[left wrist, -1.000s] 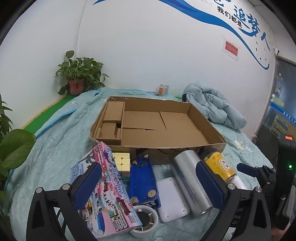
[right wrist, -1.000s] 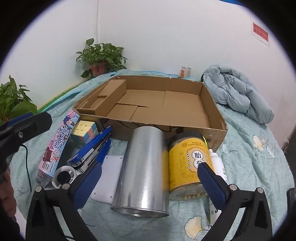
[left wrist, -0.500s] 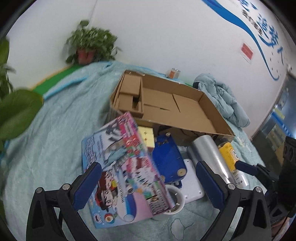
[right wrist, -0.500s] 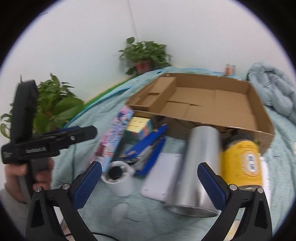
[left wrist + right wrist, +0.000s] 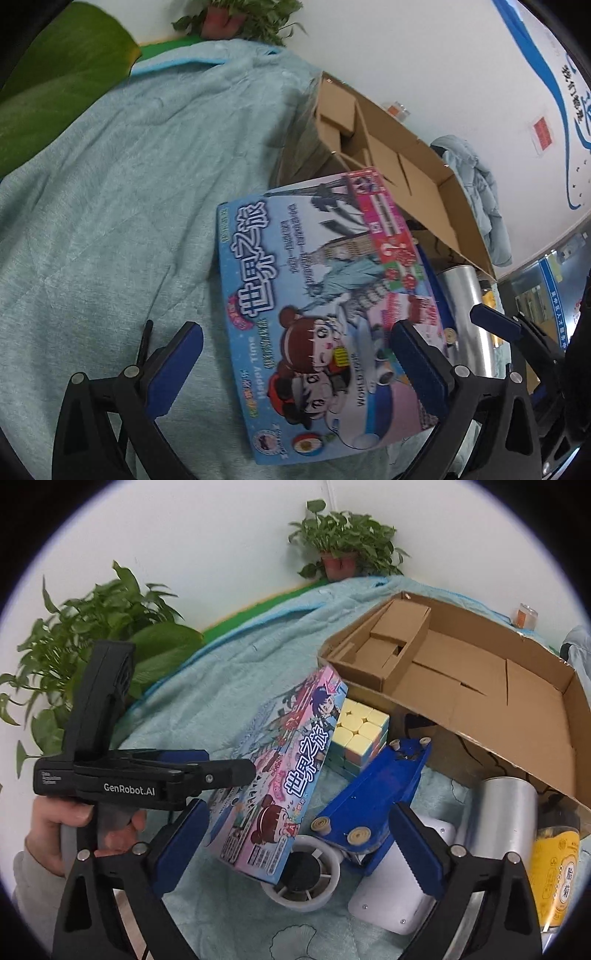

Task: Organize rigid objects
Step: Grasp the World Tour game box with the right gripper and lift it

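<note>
A colourful game box [image 5: 325,317] leans on its side on the teal blanket. My left gripper [image 5: 295,369] is open around its near end, and its pads do not press on the box. In the right wrist view the game box [image 5: 295,775] stands beside a pastel puzzle cube [image 5: 360,734] and a blue stapler [image 5: 373,794]. My right gripper [image 5: 299,849] hovers over them with its jaws closing. The box's end, a white ring [image 5: 303,878] and the stapler's end lie between the jaws, untouched. A hand [image 5: 55,830] holds the left gripper's black body [image 5: 110,775] at the left.
An open cardboard tray [image 5: 480,686] with a small inner box lies behind the objects. A silver can [image 5: 502,819], a yellow jar [image 5: 554,867] and a white flat device [image 5: 402,886] lie at the right. Potted plants [image 5: 343,542] stand by the wall and a jacket [image 5: 476,192] lies far right.
My left gripper has dropped and rolled toward the game box, which now fills its view. My right gripper has swung left, from over the silver can to over the box and stapler.
</note>
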Tool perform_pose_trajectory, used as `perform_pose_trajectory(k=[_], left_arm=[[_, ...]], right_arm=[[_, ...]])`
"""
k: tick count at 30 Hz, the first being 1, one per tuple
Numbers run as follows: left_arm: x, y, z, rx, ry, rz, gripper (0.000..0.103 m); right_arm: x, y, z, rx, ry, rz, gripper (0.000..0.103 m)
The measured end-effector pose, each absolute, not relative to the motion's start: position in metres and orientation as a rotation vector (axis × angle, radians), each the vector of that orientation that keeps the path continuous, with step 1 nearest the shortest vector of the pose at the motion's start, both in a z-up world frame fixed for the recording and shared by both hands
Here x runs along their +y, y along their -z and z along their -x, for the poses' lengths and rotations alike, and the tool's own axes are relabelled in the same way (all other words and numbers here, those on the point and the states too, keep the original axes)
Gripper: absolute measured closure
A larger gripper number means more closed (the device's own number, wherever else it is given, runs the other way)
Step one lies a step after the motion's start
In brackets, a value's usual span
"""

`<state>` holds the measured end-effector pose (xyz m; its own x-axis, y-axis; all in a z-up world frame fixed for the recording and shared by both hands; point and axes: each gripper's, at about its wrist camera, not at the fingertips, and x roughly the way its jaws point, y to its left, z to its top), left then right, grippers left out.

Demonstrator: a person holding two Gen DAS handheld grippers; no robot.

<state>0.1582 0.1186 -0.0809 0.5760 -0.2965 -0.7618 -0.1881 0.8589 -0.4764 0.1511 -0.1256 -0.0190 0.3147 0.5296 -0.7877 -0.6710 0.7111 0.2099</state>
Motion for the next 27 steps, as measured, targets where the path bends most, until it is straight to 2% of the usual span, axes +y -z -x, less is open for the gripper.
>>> perform_pose_trajectory(k=[8,10,15,21,24,27], left_arm=[[0.128,0.096,-0.171,1.033,0.203,0.717,0.001],[0.133,0.087,-0.171,1.037,0.19,0.722,0.005],[0.149,0.004,-0.13,0.936,0.05,0.552,0.005],[0.137,-0.074,-0.077,0.933,-0.188,0.206,0.001],[0.12,-0.061,-0.082,1.004,-0.158,0.146,0.001],[0.115,-0.005,-0.107,1.098,-0.006,0.344,0.001]], right_arm=[[-0.102,0.027,-0.138,0.994,-0.835,0.29,0.007],[-0.1,0.026,-0.136,0.988,-0.827,0.303,0.007],[-0.109,0.02,-0.132,0.991,-0.836,0.282,0.007],[-0.117,0.022,-0.132,1.016,-0.87,0.208,0.007],[-0.118,0.022,-0.127,1.014,-0.874,0.202,0.007],[-0.121,0.018,-0.124,1.002,-0.877,0.202,0.007]])
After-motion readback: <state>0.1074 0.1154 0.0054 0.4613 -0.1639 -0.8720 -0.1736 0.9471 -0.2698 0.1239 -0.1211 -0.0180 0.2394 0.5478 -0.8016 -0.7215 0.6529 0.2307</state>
